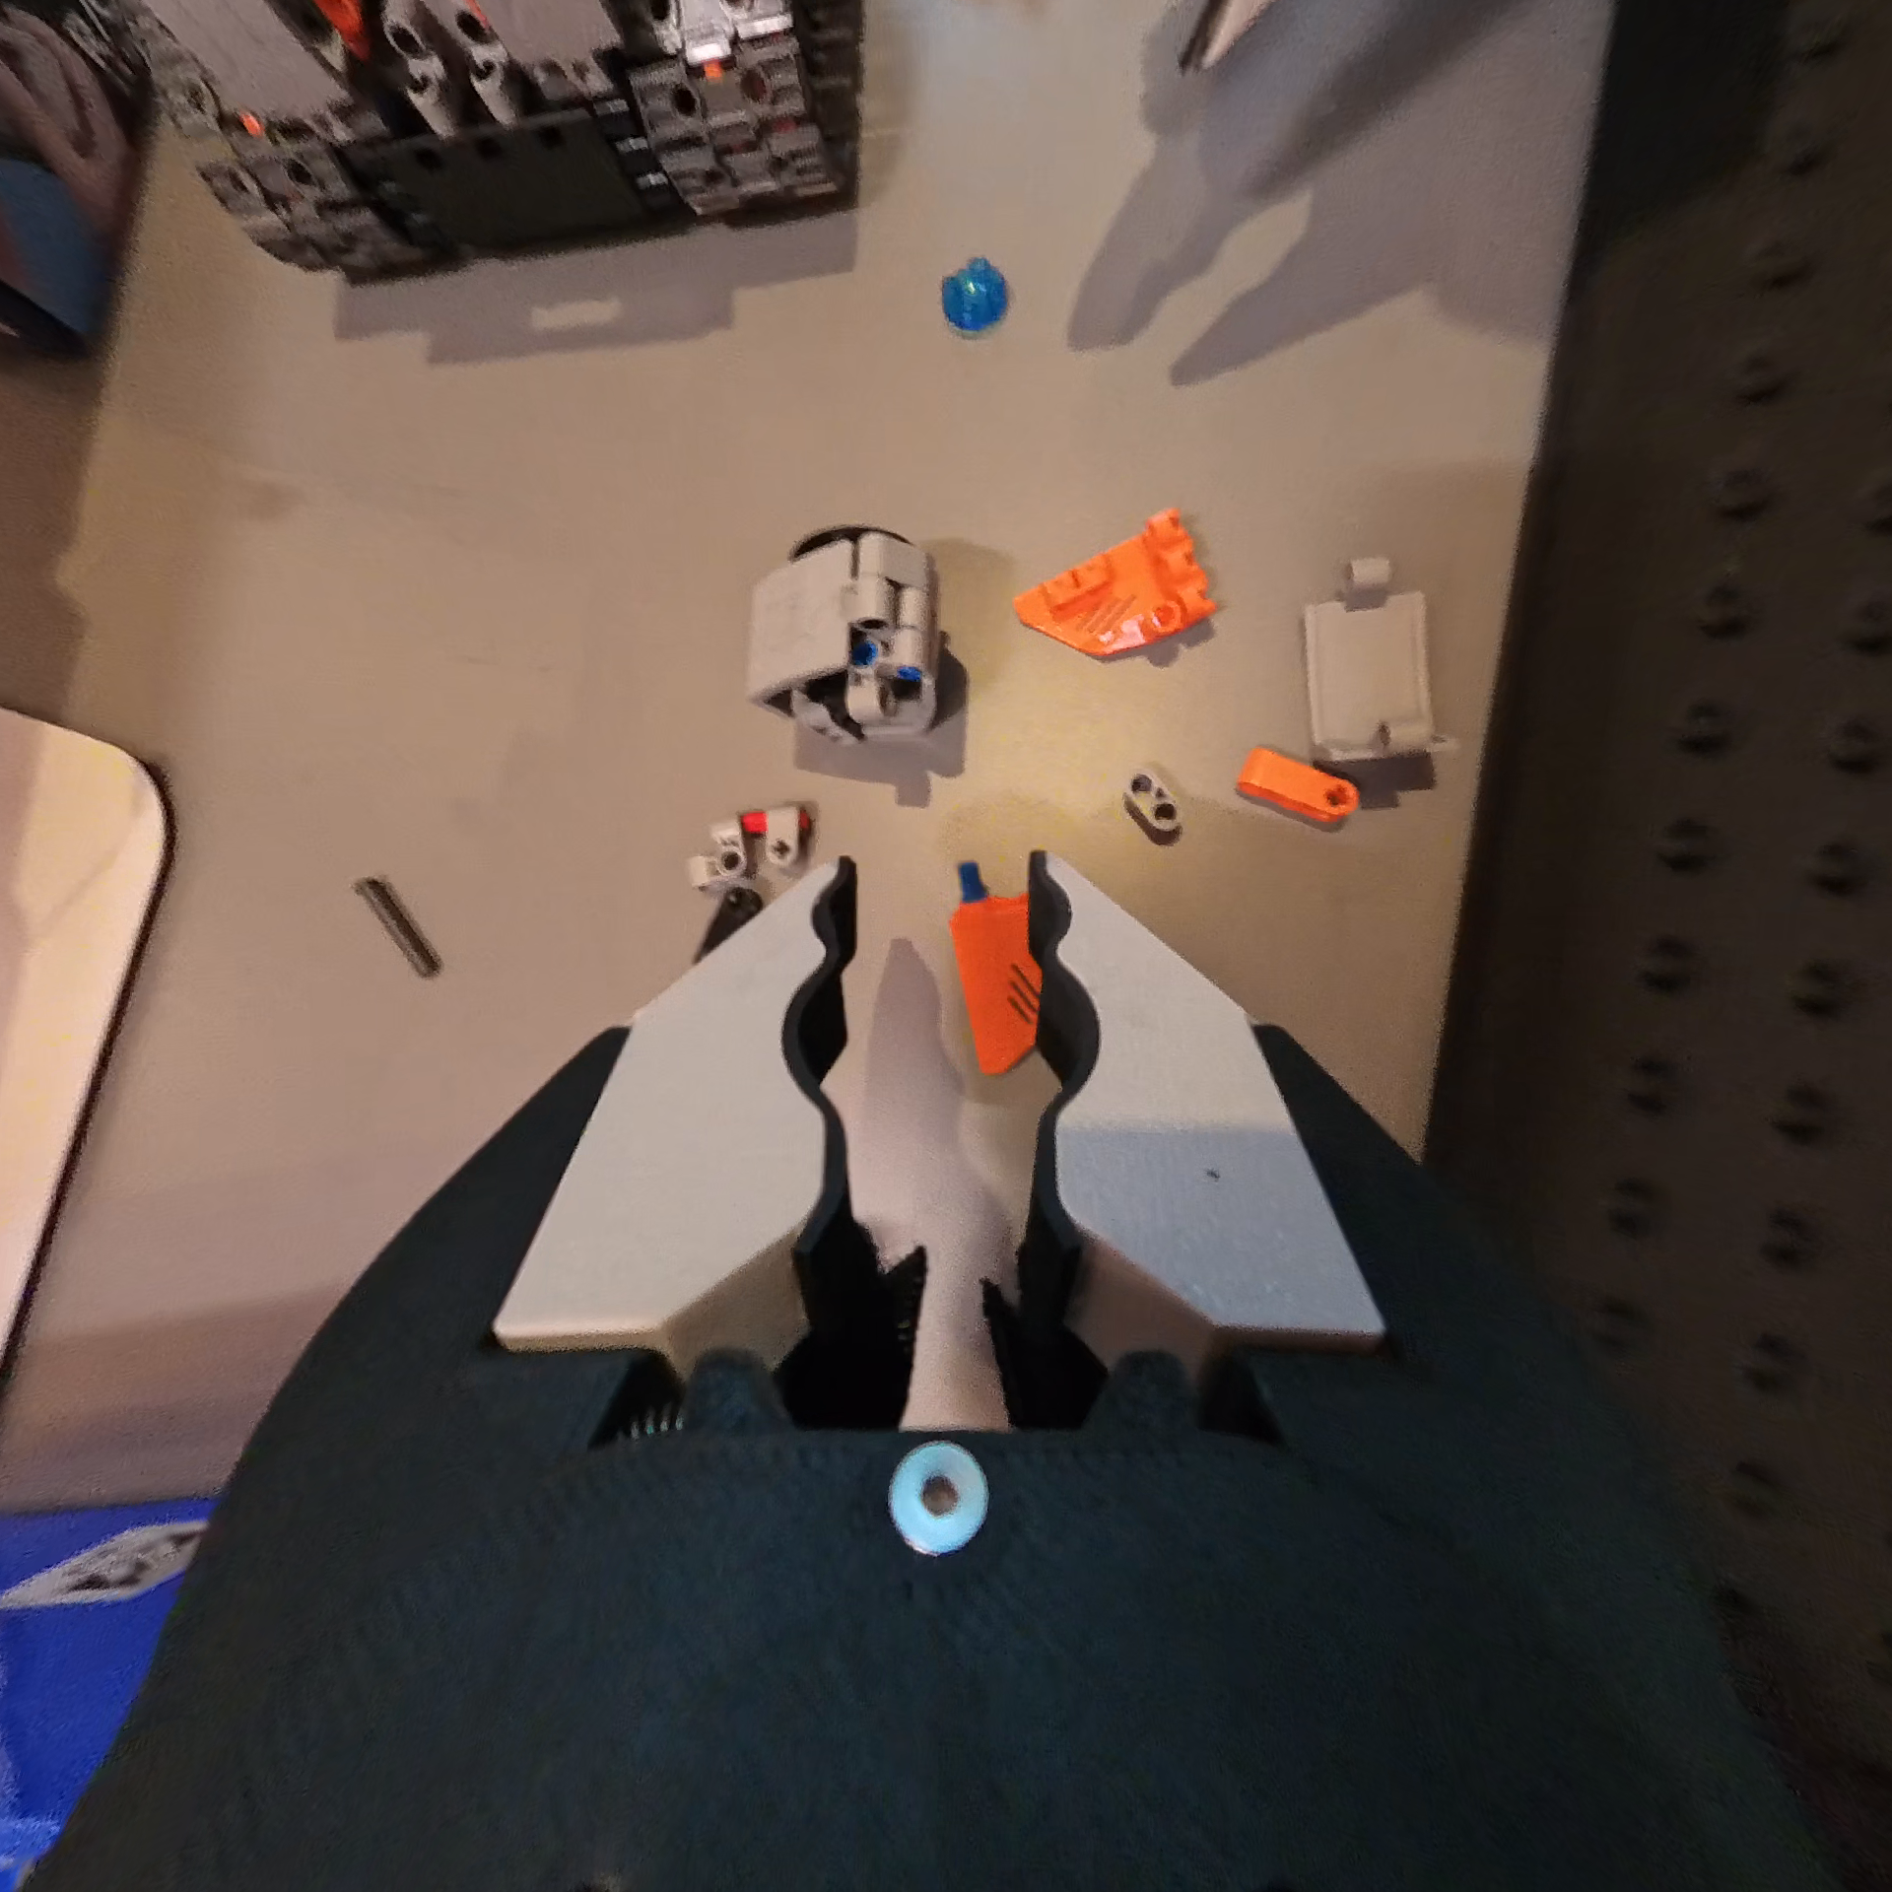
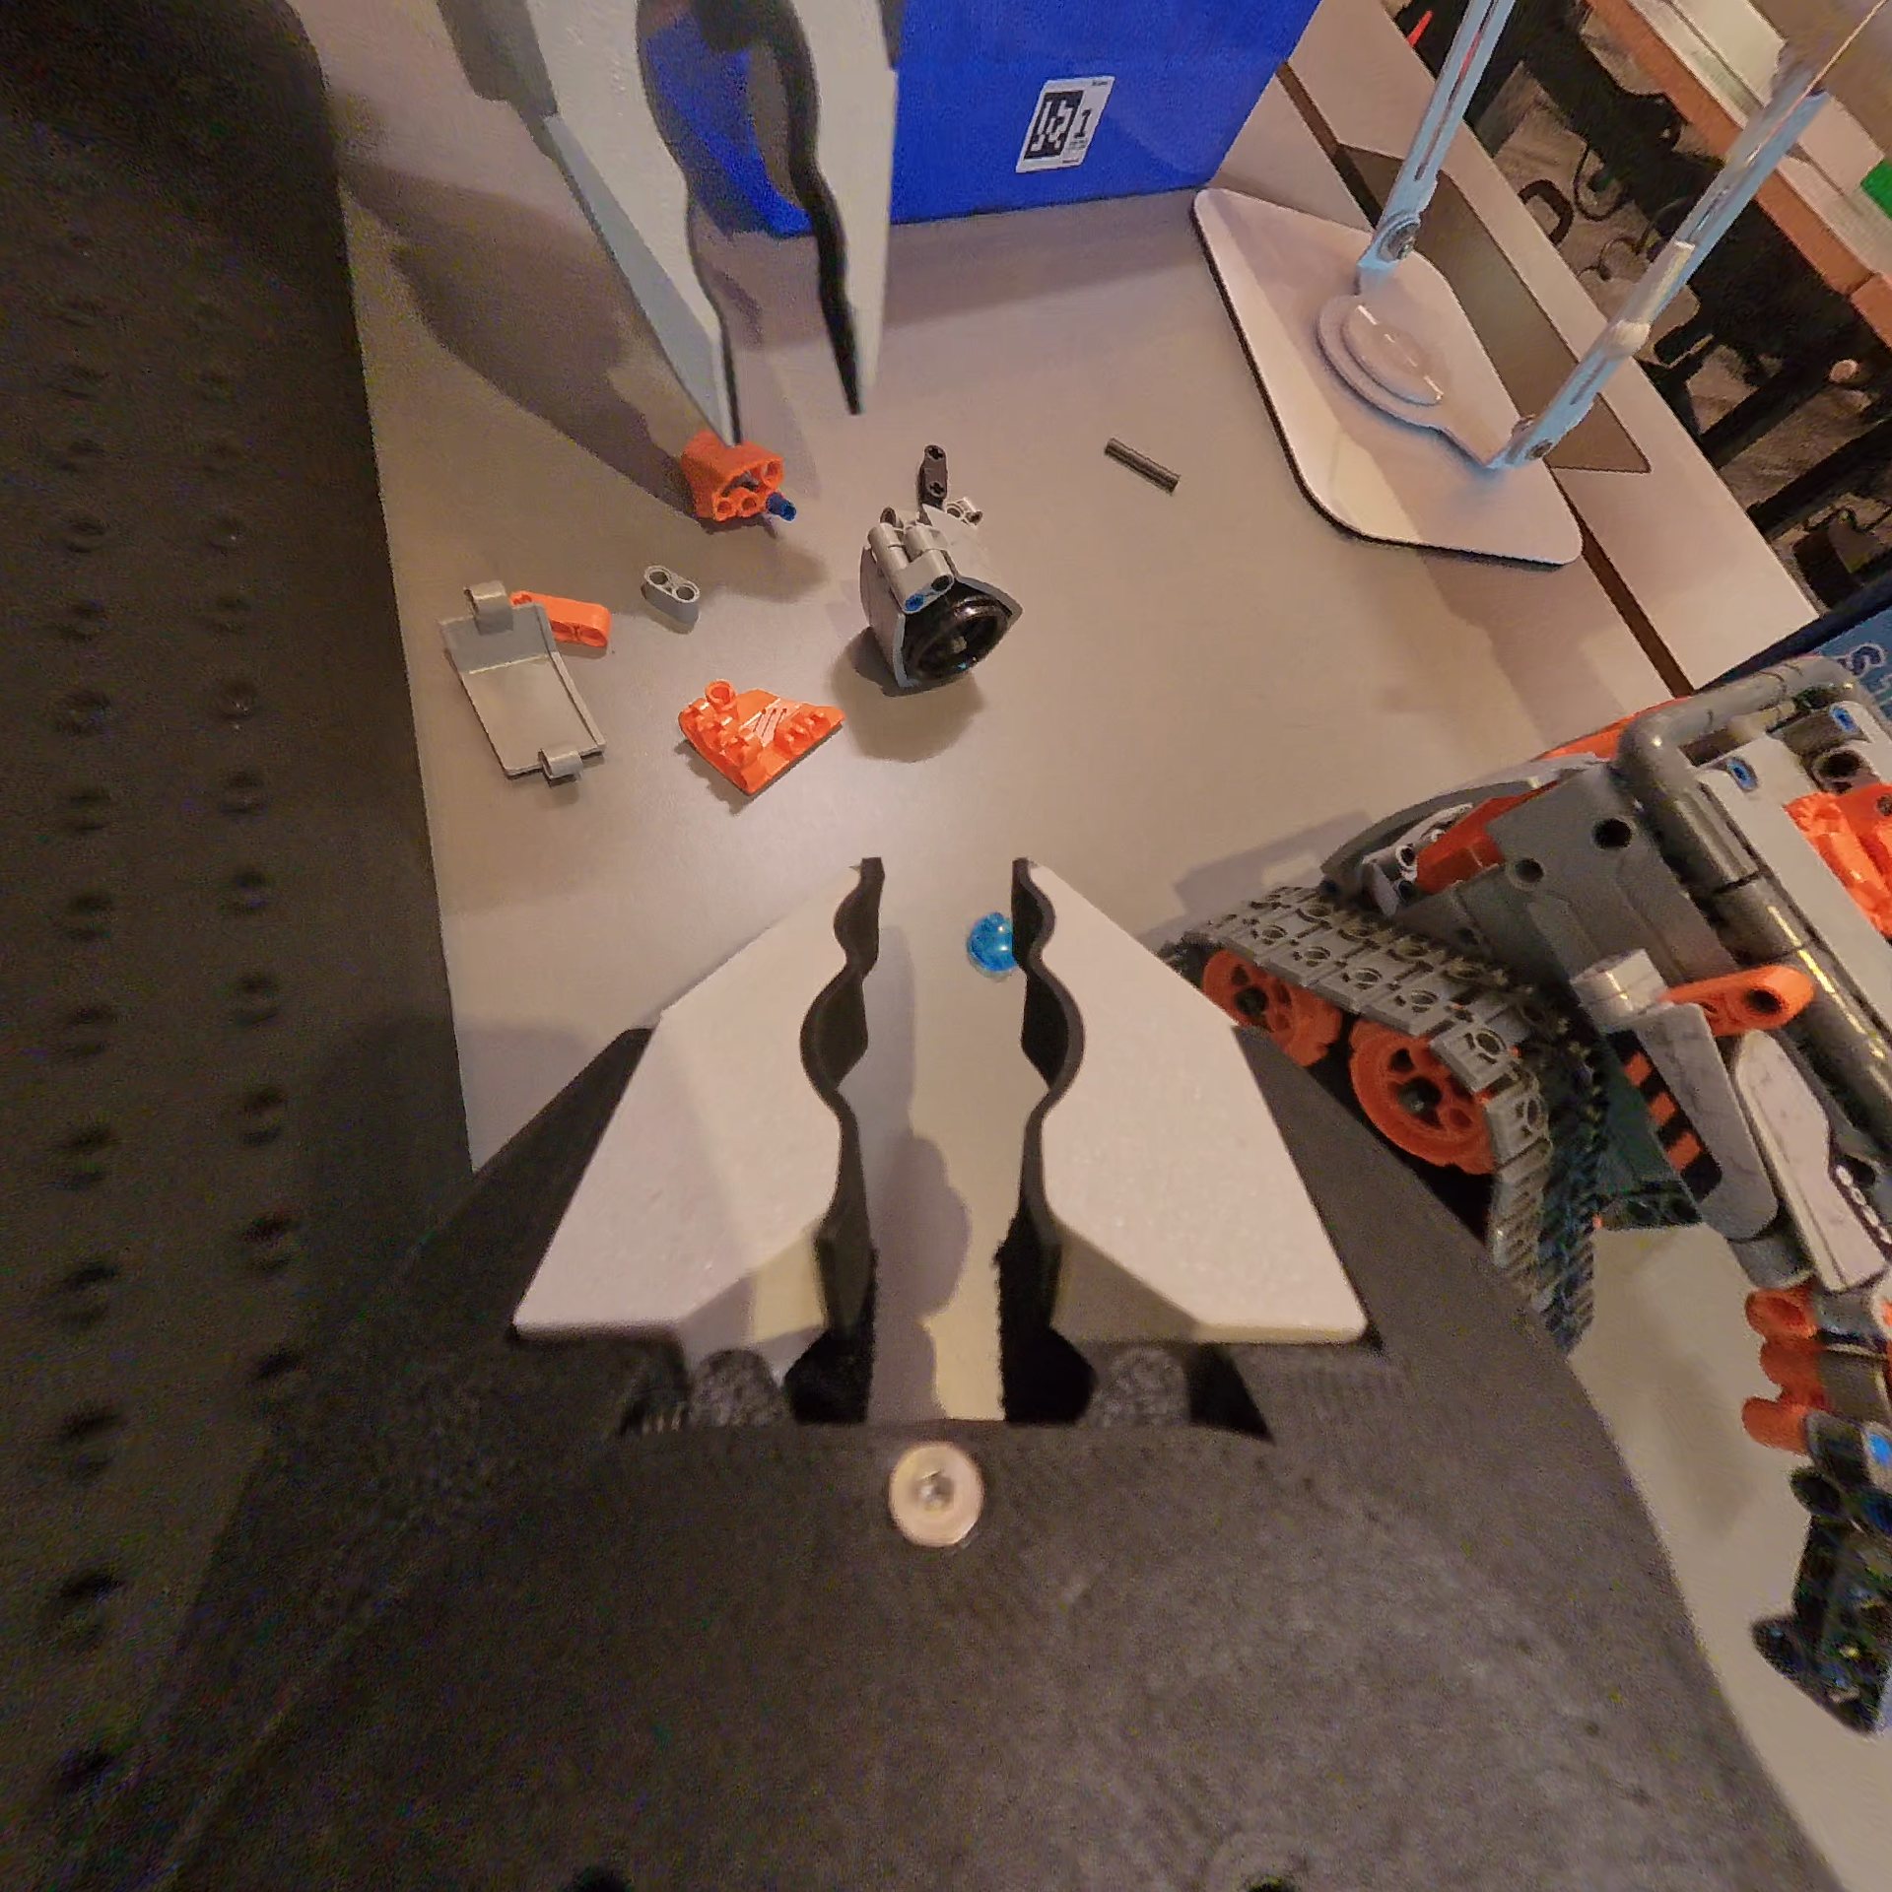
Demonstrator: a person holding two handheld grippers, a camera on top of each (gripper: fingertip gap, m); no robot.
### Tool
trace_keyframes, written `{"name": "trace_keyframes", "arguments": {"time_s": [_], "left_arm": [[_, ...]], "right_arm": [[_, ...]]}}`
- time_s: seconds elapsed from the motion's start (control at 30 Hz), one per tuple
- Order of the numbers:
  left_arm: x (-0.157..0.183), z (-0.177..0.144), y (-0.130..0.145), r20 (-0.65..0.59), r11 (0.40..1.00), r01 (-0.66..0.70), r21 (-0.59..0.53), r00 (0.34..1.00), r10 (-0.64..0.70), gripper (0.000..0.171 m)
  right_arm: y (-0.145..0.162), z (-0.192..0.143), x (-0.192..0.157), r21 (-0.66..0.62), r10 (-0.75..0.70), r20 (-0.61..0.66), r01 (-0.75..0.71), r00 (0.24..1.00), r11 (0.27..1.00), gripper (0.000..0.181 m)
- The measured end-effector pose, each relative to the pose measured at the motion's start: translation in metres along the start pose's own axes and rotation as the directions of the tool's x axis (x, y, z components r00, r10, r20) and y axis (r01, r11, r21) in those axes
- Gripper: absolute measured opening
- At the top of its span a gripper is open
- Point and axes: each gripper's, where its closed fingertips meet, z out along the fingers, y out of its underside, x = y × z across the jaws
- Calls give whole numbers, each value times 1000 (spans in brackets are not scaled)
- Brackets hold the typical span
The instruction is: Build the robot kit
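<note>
My left gripper (image 1: 940, 870) is open and low over the table. An orange panel piece with a blue pin (image 1: 991, 973) lies between its fingers, against the right finger. In the right wrist view the left gripper (image 2: 788, 420) stands open, with one fingertip at that orange piece (image 2: 732, 481). My right gripper (image 2: 947, 870) is open. A small clear blue round piece (image 2: 988, 942) lies on the table between its fingers, close to the right one. It also shows far off in the left wrist view (image 1: 975, 297).
Loose parts lie between the grippers: a grey motor block (image 2: 927, 604), an orange wedge (image 2: 758, 732), a grey hinged panel (image 2: 517, 676), a small orange beam (image 2: 573, 614), a grey two-hole link (image 2: 671, 592), a black axle (image 2: 1142, 466). A tracked model (image 2: 1536, 973), lamp base (image 2: 1382, 410), blue box (image 2: 1075, 102) and black perforated board (image 2: 154, 717) surround them.
</note>
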Motion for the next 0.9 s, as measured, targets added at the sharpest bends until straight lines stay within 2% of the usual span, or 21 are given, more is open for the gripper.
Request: {"name": "trace_keyframes", "arguments": {"time_s": [0.23,0.37,0.5,0.7,0.9], "left_arm": [[-23,26,-12,18,997,-74,-15,997,74,41],[-15,31,-23,-30,997,-71,7,997,71,29],[-4,38,-17,-62,998,-51,-48,997,48,24],[23,36,-26,-153,997,-81,2,985,81,22],[8,24,-34,-96,995,-75,65,992,81,28]], "right_arm": [[-6,17,-5,-20,27,14,-27,1000,999,27],[-14,27,-9,-41,19,10,-19,1000,999,28],[-20,40,-16,-65,20,37,-18,999,998,28],[-15,54,-19,-116,44,47,-38,998,993,29],[-15,53,-15,-101,93,43,-88,995,991,30]]}}
